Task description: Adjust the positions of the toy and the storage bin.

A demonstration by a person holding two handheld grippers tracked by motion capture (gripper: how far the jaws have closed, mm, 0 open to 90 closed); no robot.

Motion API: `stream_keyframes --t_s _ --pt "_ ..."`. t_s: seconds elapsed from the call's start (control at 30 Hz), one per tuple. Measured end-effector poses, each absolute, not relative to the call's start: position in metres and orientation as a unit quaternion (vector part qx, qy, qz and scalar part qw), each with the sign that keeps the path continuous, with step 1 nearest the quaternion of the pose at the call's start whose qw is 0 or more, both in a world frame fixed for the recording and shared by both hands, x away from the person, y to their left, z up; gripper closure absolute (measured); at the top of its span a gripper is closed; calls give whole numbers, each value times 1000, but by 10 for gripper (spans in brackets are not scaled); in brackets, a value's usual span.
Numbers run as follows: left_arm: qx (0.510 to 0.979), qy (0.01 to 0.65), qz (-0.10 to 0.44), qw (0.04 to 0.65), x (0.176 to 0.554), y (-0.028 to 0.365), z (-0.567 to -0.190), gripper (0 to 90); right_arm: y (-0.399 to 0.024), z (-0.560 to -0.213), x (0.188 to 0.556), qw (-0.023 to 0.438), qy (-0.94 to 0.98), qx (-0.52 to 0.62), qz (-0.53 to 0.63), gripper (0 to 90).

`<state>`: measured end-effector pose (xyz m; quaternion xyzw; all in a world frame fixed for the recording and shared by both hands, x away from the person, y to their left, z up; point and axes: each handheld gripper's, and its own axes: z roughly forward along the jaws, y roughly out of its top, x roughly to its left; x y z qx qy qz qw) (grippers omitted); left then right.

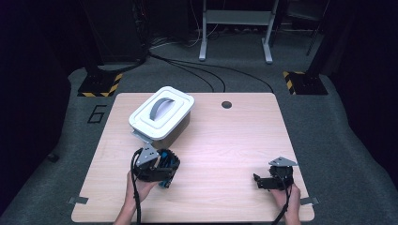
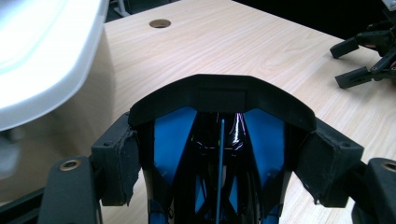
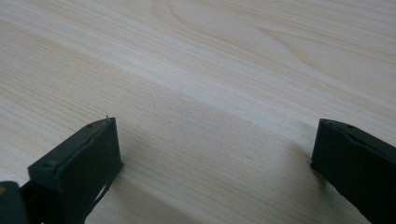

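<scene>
My left gripper (image 1: pixel 162 168) is shut on a black object with blue panels (image 1: pixel 170 162), held just above the wooden table (image 1: pixel 225 140) near its front left. In the left gripper view the object (image 2: pixel 219 100) sits between the two pads (image 2: pixel 116 163), which press on its sides. A white lidded box with a grey handle (image 1: pixel 162 115) stands just beyond it, and its lid rim (image 2: pixel 42 56) is close on the left. My right gripper (image 1: pixel 261 181) lies low at the front right, its jaws open and wide apart over bare wood (image 3: pixel 215 158).
A round cable hole (image 1: pixel 226 104) lies in the table's far middle. The right gripper (image 2: pixel 369 56) appears across the table in the left gripper view. Beyond the table are a dark floor with cables, stands with striped bases (image 1: pixel 99 84) and a metal frame (image 1: pixel 237 28).
</scene>
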<state>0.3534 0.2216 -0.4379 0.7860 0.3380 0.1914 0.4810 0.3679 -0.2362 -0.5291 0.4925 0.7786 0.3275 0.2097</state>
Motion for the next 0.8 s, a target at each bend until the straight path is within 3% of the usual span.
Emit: stream_keyframes --t_s 0.8 --pt "763 382 237 465 334 291 -429 250 -236 -529 368 210 777 494 327 3"
